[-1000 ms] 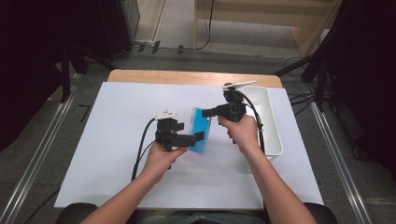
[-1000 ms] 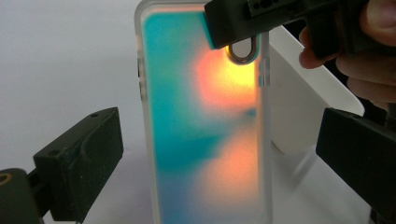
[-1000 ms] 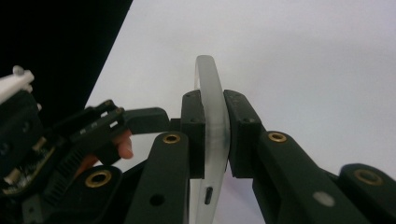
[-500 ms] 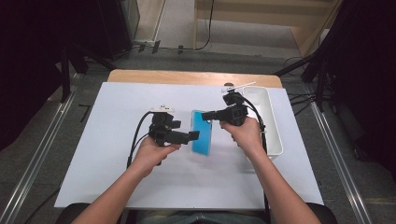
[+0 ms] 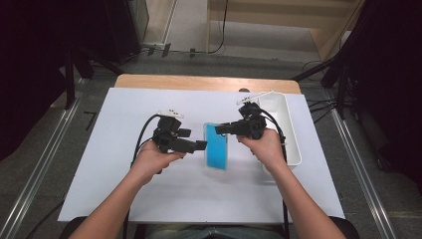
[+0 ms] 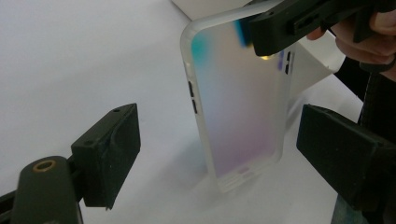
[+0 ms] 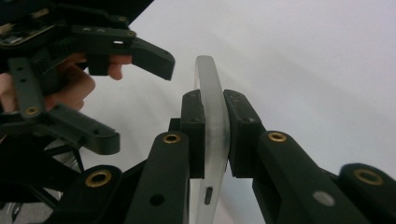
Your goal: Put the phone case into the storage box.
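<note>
A translucent phone case (image 5: 217, 147), blue from above, stands on its lower end on the white table sheet (image 5: 124, 199). My right gripper (image 5: 221, 128) is shut on the case's upper edge; in the right gripper view both pads clamp the thin rim (image 7: 212, 135). My left gripper (image 5: 201, 145) is open just left of the case. In the left gripper view the frosted case (image 6: 238, 102) stands between and beyond the spread fingers (image 6: 112, 149), untouched by them. The left gripper (image 7: 130, 98) also appears open in the right gripper view, at upper left.
A white rectangular tray (image 5: 293, 134) lies at the table's right side, just behind my right hand. A wooden table edge (image 5: 199, 82) runs along the far side. Black cables trail from both grippers toward the person.
My left hand and gripper have drawn a little to the left, off the case's side. The right gripper keeps its grip, and the case has hardly moved.
</note>
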Tool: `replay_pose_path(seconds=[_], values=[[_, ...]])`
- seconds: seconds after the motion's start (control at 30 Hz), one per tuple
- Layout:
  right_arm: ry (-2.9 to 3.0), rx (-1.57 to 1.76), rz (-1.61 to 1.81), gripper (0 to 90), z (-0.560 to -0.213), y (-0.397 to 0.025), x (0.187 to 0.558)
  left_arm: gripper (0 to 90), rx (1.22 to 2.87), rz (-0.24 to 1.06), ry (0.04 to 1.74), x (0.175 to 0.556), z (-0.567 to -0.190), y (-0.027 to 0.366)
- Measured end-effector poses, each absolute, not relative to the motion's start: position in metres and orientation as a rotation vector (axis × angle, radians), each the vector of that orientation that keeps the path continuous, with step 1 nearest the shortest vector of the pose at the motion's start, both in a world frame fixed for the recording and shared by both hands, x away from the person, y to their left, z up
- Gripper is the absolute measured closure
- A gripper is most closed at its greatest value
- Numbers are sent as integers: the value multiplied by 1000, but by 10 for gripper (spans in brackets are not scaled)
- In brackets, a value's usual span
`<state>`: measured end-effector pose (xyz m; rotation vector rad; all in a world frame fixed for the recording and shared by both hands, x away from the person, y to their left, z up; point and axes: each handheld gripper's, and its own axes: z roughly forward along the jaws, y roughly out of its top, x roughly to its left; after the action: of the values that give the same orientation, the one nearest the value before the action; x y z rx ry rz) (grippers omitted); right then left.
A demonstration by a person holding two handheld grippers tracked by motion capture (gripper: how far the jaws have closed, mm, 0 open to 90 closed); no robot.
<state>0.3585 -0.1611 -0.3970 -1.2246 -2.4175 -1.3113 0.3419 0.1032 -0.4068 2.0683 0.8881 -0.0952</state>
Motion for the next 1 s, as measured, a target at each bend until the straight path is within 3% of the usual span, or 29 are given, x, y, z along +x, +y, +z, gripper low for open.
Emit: replay_pose_path(seconds=[0.43, 0.6, 1.0], values=[[-2480, -1079, -1335, 776, -399, -161, 347, 208, 2128, -100, 773, 338, -395, 108], [-2490, -1029, -1344, 776, -401, -162, 344, 247, 2148, -184, 748, 342, -392, 111], [-2517, -926, -1374, 776, -400, -167, 335, 289, 2184, -223, 695, 345, -386, 113]])
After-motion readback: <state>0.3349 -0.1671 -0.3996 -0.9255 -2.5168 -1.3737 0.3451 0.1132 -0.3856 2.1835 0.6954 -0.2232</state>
